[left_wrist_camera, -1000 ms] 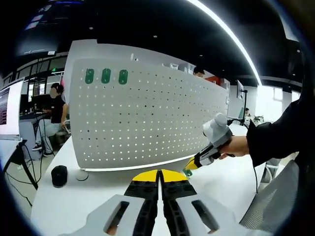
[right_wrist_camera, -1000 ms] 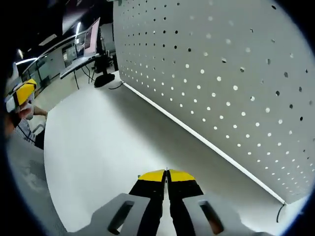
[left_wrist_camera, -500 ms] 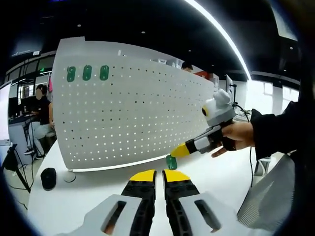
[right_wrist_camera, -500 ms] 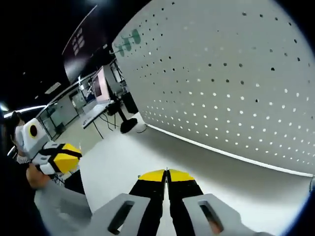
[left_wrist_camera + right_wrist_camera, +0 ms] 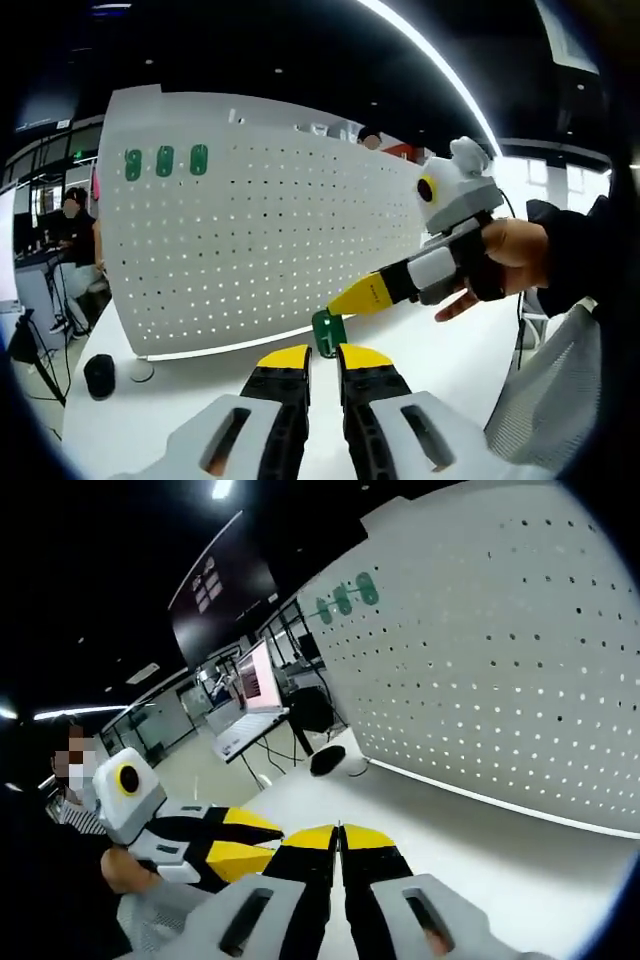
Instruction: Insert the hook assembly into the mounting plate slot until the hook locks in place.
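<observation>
While pinched in right gripper (image 5: pixel 340 303), green hook (image 5: pixel 327 331) just ahead of left gripper (image 5: pixel 323 357)

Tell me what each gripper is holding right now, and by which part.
The right gripper pinches the green hook at its upper edge, lifted above the table. The left gripper holds nothing; its jaws stand slightly apart just below the hook.

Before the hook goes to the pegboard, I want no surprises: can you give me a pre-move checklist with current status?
1. Green hook held at the right gripper tip: ok.
2. Right gripper's jaws shut: ok.
3. Left gripper free, jaws slightly apart: ok.
4. Pegboard upright on the table: ok.
5. Three green hooks already at its top corner: ok.
6. Hook's pegs facing the holes: cannot tell.
</observation>
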Demonstrator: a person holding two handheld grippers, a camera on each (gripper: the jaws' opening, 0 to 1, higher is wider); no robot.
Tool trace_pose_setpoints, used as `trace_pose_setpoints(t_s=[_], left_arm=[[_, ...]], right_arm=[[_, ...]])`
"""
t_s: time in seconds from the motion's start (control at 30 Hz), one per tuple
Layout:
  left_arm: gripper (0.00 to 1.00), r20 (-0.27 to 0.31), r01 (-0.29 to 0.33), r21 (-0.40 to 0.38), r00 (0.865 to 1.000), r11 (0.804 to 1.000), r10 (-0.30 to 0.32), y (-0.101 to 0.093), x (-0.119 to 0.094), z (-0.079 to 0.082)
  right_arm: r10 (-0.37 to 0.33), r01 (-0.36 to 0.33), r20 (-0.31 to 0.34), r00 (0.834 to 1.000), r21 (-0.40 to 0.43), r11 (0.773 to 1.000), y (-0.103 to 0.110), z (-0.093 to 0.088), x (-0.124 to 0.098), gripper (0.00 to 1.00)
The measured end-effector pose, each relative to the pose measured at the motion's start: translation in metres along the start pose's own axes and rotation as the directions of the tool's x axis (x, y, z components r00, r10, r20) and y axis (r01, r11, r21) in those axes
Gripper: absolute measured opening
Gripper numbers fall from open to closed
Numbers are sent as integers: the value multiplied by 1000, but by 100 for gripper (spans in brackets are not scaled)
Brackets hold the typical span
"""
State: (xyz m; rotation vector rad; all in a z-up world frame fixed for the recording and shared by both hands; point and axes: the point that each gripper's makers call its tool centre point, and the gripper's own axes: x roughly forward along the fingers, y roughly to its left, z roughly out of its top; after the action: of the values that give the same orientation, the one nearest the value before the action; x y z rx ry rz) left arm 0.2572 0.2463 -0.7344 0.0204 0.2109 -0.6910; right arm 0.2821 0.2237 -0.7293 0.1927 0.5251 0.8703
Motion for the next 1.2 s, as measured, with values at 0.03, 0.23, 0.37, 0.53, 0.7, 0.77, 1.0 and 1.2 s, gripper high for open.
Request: trace_pose_setpoints(t_s=[0.03,0.23,0.37,0.53,0.7,0.77,1.0,1.2], left_arm=[[10,1,0,1,1000,1000,0,0,0,0],[7,14,-1,19,1000,1000,1,0,-1,4],[6,11,0,24,1000,1000,0,0,-1,3],[5,6,0,40,1000,999,-1,-1,-1,2],[3,4,3,38,1000,999,-3,-2,-1,1],[3,3,0,42,1000,999,-1,-2,-1,2],[3,7,-1,47,1000,999,0,-5,1,7],[3,6,-15,48,1000,999,15,-1,2,15]], right_arm=[[6,-6,3,1000,0,1000,3,1,0,1],[36,-37,9,999,4,999,21,3,2,1],[47,-47,10,999,5,999,26,3,3,1],[52,-52,7,999,14,999,27,1,1,1],[55,-55,8,998,19,998,28,1,0,1],[57,-57,10,998,24,998,27,1,-1,2],[58,-60,68,996,23,998,25,14,-8,16],[7,-11,141,990,27,1000,7,28,-29,21]])
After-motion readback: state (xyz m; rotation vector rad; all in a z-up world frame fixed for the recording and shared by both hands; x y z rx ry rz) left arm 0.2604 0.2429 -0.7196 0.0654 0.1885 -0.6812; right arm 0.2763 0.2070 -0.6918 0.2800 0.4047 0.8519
